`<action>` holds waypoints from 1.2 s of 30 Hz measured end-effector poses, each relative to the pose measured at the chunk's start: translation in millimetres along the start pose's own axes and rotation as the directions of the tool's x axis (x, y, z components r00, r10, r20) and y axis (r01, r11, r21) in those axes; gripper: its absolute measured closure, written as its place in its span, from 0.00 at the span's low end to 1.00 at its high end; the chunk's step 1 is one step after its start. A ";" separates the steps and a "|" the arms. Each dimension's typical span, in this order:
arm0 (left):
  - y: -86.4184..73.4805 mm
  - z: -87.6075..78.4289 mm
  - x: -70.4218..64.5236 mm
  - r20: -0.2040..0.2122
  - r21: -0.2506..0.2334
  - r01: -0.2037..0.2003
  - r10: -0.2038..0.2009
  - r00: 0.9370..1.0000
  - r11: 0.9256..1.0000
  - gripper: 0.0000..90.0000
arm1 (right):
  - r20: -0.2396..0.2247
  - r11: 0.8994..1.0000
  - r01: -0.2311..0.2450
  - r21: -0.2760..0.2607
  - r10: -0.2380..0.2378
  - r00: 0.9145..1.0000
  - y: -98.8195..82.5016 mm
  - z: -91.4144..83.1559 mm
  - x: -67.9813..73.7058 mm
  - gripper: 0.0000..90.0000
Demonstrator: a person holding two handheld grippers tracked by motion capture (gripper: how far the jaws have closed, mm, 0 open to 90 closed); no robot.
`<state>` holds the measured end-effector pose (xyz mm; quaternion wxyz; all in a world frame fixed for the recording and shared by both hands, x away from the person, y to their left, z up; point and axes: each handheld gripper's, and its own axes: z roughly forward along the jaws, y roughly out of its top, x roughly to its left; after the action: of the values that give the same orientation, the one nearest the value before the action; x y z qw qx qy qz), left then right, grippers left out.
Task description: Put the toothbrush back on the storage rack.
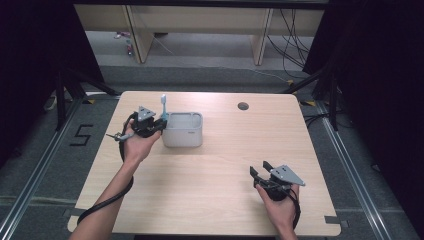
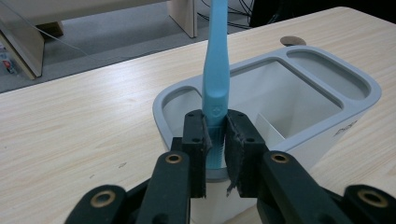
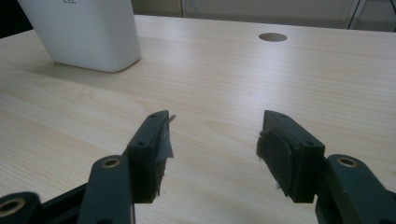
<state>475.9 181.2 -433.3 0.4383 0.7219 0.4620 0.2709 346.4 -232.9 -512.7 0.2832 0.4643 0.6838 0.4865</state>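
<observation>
Left tongs clamp blue toothbrush upright over holder, probably its near-left slot; right tongs idle, wide apart, empty.

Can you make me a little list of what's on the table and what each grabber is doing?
table: light wood, round hole near the far edge
holder: white box with grey rim, several compartments
toothbrush: blue, upright at the holder's left end
left gripper: shut on the toothbrush handle
right gripper: open, holding nothing, low over bare table
</observation>
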 end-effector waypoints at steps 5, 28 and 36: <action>-1.9 -8.2 1.5 -0.013 -0.024 0.004 -0.005 1.000 1.000 0.78 | 0.000 1.000 0.014 -0.017 -0.014 1.000 -0.2 0.7 -0.9 0.48; -59.2 -67.2 6.0 -0.022 -0.171 0.053 -0.058 0.998 0.984 0.48 | 0.005 1.000 0.014 -0.001 -0.014 1.000 -0.7 0.0 -1.0 0.48; -82.9 -76.3 1.2 -0.012 -0.187 0.050 -0.053 0.999 0.981 0.48 | 0.000 1.000 -0.002 0.002 0.002 1.000 -0.9 -0.7 0.2 0.48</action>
<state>380.1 227.1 -470.7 0.5070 0.6631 0.4569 0.3075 345.4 -233.0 -513.3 0.2823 0.4655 0.6836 0.4861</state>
